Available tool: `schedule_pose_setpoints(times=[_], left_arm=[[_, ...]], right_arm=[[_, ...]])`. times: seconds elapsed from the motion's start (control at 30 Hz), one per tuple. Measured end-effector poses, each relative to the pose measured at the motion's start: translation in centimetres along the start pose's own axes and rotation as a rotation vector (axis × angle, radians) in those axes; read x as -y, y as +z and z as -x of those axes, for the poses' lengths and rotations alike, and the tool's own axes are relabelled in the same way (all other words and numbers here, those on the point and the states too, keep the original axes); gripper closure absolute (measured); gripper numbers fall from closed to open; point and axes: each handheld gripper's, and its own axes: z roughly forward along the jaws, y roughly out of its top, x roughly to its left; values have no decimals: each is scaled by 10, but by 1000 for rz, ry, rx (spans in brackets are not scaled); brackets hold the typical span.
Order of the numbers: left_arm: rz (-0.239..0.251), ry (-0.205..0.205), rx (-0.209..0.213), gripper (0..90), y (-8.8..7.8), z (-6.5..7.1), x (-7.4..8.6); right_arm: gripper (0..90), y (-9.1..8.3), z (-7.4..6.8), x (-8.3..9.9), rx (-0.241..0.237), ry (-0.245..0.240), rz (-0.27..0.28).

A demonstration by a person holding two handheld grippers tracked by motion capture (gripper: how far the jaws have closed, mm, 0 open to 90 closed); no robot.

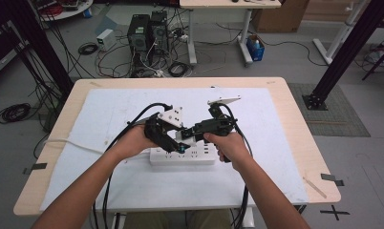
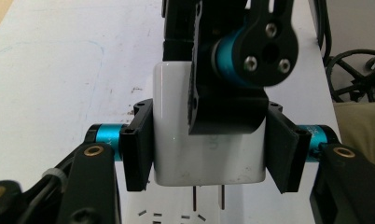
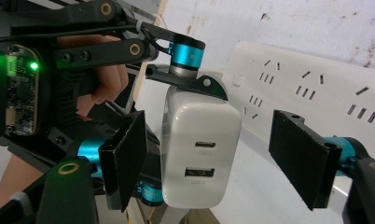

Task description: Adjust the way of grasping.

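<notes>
We see the left claw (image 2: 209,149) clamped on the sides of a white charger (image 2: 176,140), held with its prongs just above the power strip (image 1: 182,156) lying near the middle of the bench (image 1: 295,138). The right claw (image 3: 213,158), coming in from about three o'clock, stands around the charger's port end with its pads apart from it, not gripping

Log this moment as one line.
left gripper: shut on charger | right gripper: open around charger | power strip: below, prongs not inserted
</notes>
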Motion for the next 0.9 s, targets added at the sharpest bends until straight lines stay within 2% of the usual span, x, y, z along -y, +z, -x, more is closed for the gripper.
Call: schedule_pose_setpoints(times=[0.07,0.13,0.23,0.43,0.7,0.9], left_arm=[[-1,0,-3,421,0,0,0],[-4,3,-7,421,0,1,0],[-4,5,-13,421,0,1,0],[-7,20,-24,422,1,2,-1],[-18,25,-32,421,2,3,-1],[-25,39,-55,422,2,3,-1]], right_arm=[[339,1,1,0,-15,7,7],[340,2,1,1,-15,12,10],[381,4,1,1,-21,14,-1],[482,5,2,1,-39,11,11],[551,10,2,1,-59,36,-4],[607,10,3,1,-70,65,8]])
